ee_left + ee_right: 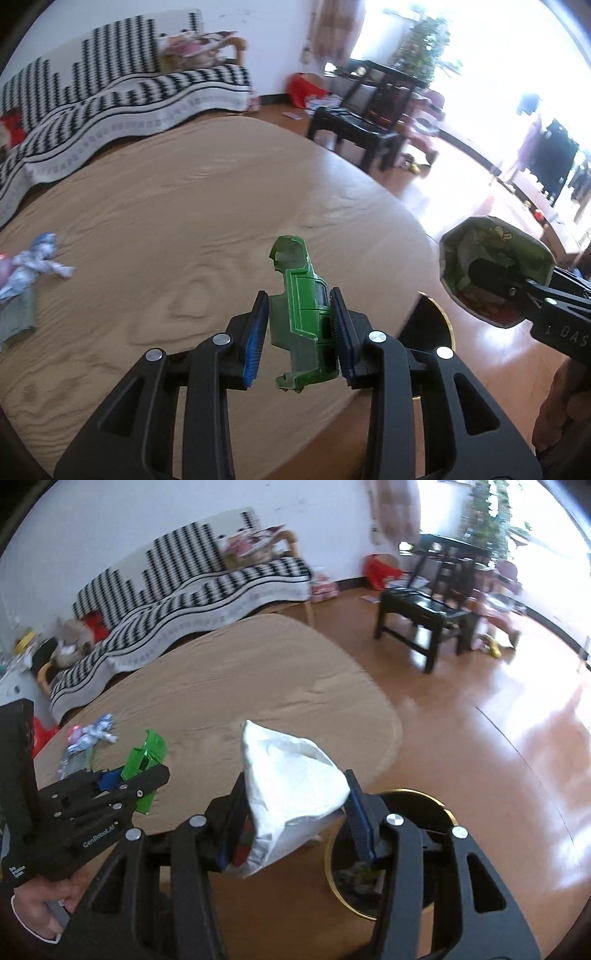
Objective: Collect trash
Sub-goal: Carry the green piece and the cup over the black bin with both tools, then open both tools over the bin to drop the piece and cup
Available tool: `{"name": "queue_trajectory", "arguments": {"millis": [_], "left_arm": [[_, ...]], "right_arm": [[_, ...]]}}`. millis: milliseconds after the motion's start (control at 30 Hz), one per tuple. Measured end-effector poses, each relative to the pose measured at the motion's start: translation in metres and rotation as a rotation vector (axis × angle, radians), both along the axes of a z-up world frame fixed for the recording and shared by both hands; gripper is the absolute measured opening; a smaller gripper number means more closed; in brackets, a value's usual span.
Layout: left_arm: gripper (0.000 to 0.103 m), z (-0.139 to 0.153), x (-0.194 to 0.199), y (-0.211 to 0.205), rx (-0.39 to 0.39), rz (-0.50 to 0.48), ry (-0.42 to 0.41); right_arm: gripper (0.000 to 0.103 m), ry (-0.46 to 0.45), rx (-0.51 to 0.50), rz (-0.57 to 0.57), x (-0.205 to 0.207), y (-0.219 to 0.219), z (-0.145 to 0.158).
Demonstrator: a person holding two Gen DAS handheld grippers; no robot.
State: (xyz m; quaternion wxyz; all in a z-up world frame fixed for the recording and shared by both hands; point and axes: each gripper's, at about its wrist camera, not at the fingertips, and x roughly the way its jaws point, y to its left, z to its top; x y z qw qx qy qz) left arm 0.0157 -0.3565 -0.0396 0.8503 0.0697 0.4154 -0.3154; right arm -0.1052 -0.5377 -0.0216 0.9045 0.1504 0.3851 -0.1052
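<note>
My left gripper (300, 325) is shut on a green toy car body (304, 314) and holds it above the wooden table (184, 229). It also shows at the left of the right wrist view (142, 771). My right gripper (295, 812) is shut on a crumpled paper carton (291, 794), white outside and printed green inside (491, 273). It holds the carton past the table's right edge, just above a round black bin with a gold rim (391, 853). A crumpled wrapper (33, 266) lies at the table's left.
A black-and-white patterned sofa (110, 96) stands behind the table. A black chair (424, 609) stands on the wooden floor at the right. A red bag (304, 88) sits by the far wall. A flat grey-green piece (16, 317) lies beside the wrapper.
</note>
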Motion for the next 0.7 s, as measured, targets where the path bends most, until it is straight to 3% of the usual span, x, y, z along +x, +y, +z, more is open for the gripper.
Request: {"name": "queue_trajectory", "arguments": {"millis": [300,700], "left_arm": [[0.033,-0.018,-0.039,-0.077,-0.020,-0.153,0.027],[0.033,-0.054,-0.063,-0.134,-0.004,-0.289,0.088]], "right_arm": [[0.050,0.039,0.024,-0.143,-0.061,-0.065,-0.021],[0.050,0.144,0.082,-0.273,-0.083,-0.109,-0.050]]}}
